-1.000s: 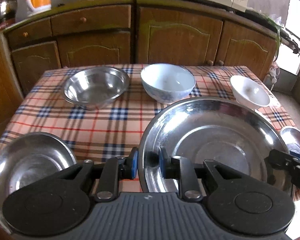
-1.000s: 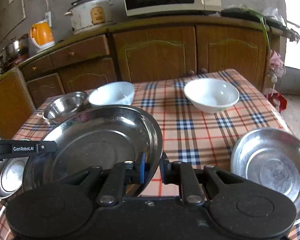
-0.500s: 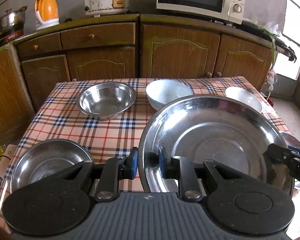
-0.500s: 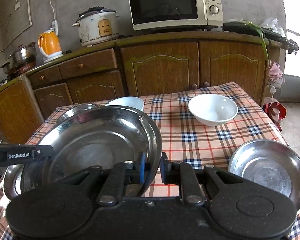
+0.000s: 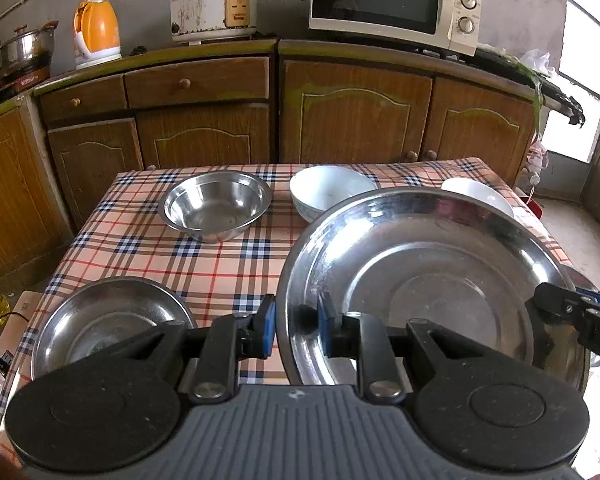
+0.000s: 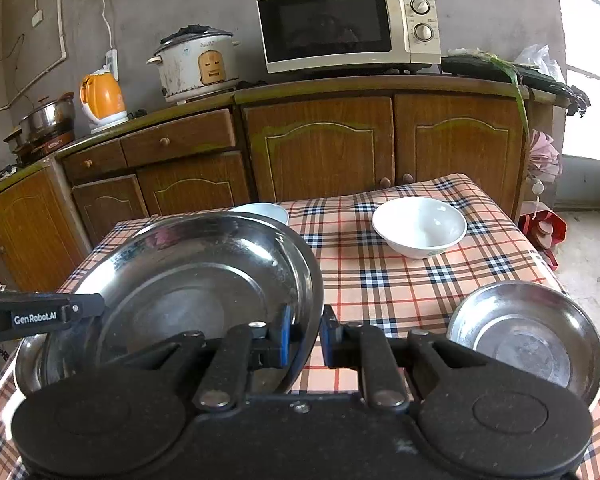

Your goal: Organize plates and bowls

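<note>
The large steel plate [image 5: 420,280] hangs above the checked table [image 5: 204,264], its left rim pinched by the left gripper [image 5: 296,330] and its right rim by the right gripper [image 6: 303,338]. It is shiny, shallow, seemingly tilted. Smaller steel plates [image 5: 104,320] lie near; a steel bowl [image 5: 216,204] and white bowls [image 6: 420,226] sit farther off.

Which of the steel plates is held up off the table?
The large steel plate, gripped at opposite rims by the left claw and right claw. Both smaller steel plates lie flat on the table.
</note>
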Tool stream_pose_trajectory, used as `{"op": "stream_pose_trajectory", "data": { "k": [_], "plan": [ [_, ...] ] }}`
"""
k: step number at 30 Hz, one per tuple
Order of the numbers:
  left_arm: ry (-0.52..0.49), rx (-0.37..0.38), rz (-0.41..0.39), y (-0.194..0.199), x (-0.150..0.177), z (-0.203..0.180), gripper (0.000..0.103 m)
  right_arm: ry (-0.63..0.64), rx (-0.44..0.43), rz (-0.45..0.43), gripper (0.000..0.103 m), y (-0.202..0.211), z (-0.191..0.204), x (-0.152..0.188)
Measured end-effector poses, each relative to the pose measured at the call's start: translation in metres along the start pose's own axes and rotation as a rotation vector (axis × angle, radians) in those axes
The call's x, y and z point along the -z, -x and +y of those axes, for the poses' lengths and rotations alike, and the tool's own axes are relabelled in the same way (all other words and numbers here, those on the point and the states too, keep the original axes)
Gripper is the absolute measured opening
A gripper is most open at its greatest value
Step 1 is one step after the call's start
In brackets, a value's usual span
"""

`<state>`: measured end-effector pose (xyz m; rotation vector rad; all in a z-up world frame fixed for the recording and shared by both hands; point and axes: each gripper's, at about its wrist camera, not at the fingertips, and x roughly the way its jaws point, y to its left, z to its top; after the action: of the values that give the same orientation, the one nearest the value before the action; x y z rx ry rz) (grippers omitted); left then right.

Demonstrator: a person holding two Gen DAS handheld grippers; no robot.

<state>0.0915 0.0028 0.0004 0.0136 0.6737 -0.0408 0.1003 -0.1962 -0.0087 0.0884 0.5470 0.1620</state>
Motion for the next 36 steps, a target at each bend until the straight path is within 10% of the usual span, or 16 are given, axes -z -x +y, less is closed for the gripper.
{"op": "stream_pose_trajectory", "data": {
  "k": [36],
  "plan": [
    [-0.004, 0.01, 0.001, 0.025, 0.036, -0.006, 0.023, 0.002, 0.014, 0.005, 0.02, 0.043, 0.001, 0.033]
  ]
}}
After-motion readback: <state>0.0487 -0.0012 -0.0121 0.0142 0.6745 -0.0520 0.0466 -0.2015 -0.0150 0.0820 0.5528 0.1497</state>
